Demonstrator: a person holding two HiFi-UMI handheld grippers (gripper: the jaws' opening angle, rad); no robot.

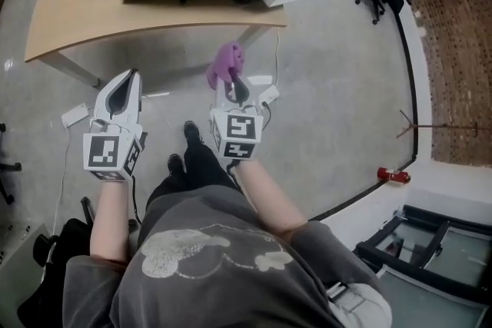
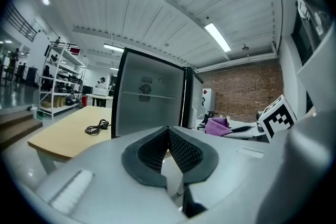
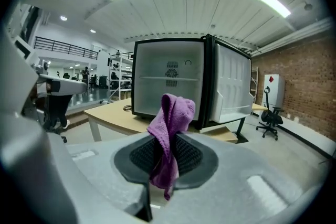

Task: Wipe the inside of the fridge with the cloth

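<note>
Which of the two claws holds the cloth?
The right claw: its jaws are shut on the purple cloth. The left claw is shut with nothing between its jaws.

Grey short-sleeved T-shirt (image 1: pixel 231 273), pale print (image 1: pixel 184 246); black trousers (image 1: pixel 206 165), black shoes (image 1: pixel 190 133). Left gripper (image 1: pixel 133 77), right gripper (image 1: pixel 235 86) pale grey, black-white marker cubes (image 1: pixel 240 136).

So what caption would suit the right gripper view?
Right claw shut on a purple cloth, facing the open fridge on the table.
</note>
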